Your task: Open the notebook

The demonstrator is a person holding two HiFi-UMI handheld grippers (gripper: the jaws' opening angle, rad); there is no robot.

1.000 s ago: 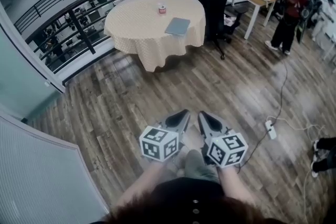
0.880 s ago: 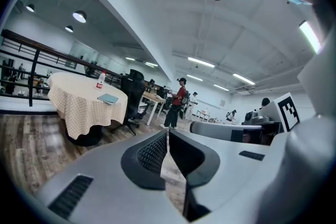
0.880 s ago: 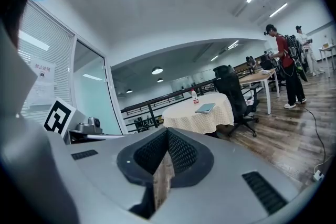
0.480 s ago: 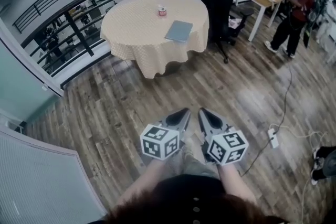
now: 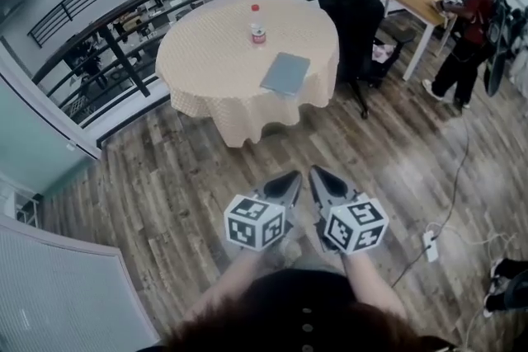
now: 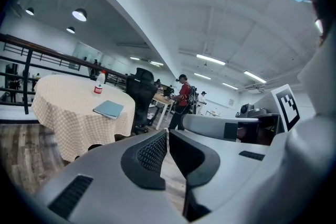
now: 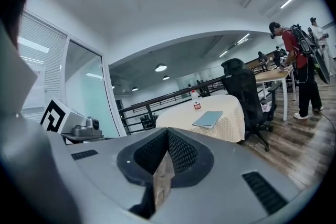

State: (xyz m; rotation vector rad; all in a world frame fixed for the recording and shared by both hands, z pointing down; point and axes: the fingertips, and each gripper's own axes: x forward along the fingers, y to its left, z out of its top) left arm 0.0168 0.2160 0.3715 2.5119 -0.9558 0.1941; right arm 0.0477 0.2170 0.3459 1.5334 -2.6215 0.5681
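The round table is now nearer to both grippers than one second ago, but still well apart from them. On the table a red-capped bottle stands upright; what is in it I cannot tell. The closed notebook lies near the bottle, toward the table's front edge. A wooden floor surrounds the table. The left gripper and the right gripper have their jaws together on nothing.

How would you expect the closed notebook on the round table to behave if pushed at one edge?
The notebook looks thin and flat, so probably light, with a bendable cover. It lies on a tablecloth, so a push may slide it or bunch the cloth.
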